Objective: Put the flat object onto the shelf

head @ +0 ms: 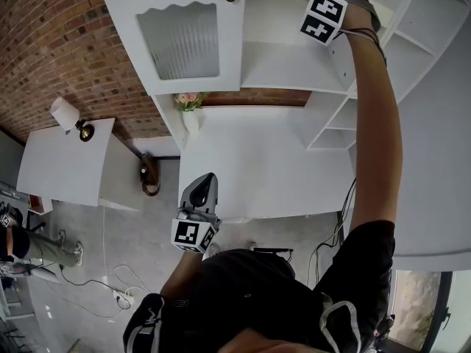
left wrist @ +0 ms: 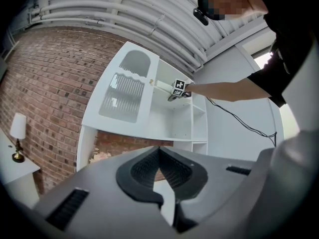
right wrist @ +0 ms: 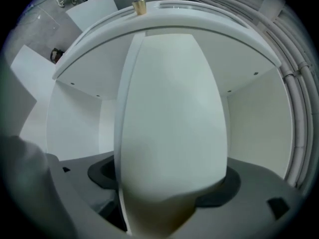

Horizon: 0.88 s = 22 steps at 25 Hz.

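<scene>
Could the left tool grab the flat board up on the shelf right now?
Probably not. The left tool hangs low by the edge of the white table, while the flat white board is high in the cabinet's upper shelf, between the jaws of the right tool. Nothing blocks it; it looks too far.

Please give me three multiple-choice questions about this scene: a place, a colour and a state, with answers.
1. Where is the right gripper?
A. on the desk
B. up inside the white shelf
C. beside the lamp

2. What colour is the flat object between its fingers?
A. white
B. black
C. red

3. The fingers of the left gripper are:
A. wide apart
B. closed on a cup
C. together, empty

Answers: 1 B, the head view shows it raised into the shelf; 2 A, the right gripper view shows it white; 3 C, their tips meet with nothing between.
</scene>
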Each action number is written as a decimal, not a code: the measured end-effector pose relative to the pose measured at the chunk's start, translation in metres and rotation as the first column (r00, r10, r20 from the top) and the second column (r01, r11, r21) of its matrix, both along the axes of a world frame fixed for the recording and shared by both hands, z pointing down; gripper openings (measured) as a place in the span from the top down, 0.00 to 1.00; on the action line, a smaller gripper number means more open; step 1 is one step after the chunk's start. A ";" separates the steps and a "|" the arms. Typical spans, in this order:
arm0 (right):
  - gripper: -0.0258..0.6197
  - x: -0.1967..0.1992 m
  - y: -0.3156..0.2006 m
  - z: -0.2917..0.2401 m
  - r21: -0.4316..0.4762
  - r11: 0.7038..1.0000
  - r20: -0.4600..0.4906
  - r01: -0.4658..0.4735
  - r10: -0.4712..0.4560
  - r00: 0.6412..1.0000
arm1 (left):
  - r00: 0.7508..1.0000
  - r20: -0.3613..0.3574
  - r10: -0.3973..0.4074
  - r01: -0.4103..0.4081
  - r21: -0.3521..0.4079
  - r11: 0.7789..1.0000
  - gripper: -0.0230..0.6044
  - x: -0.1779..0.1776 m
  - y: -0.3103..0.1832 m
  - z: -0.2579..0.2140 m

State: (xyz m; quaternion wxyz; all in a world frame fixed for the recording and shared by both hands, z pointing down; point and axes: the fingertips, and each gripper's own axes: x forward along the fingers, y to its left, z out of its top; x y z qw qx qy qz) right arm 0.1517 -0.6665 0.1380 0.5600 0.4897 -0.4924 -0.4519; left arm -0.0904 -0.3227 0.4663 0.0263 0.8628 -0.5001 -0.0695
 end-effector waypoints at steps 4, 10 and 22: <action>0.34 0.000 -0.010 -0.003 0.021 0.999 0.001 0.026 -0.026 1.000 | 1.000 0.005 -0.020 0.020 -0.013 1.000 0.95 -0.005 -0.004 0.005; 0.31 0.001 -0.016 -0.003 0.031 0.998 0.004 0.060 -0.060 0.998 | 0.999 0.015 -0.047 0.047 -0.039 0.998 0.95 -0.008 -0.002 0.009; 0.31 -0.004 0.022 -0.008 0.026 0.994 0.030 0.105 -0.106 0.994 | 0.999 0.006 -0.044 0.044 -0.008 0.999 0.95 -0.013 0.024 0.004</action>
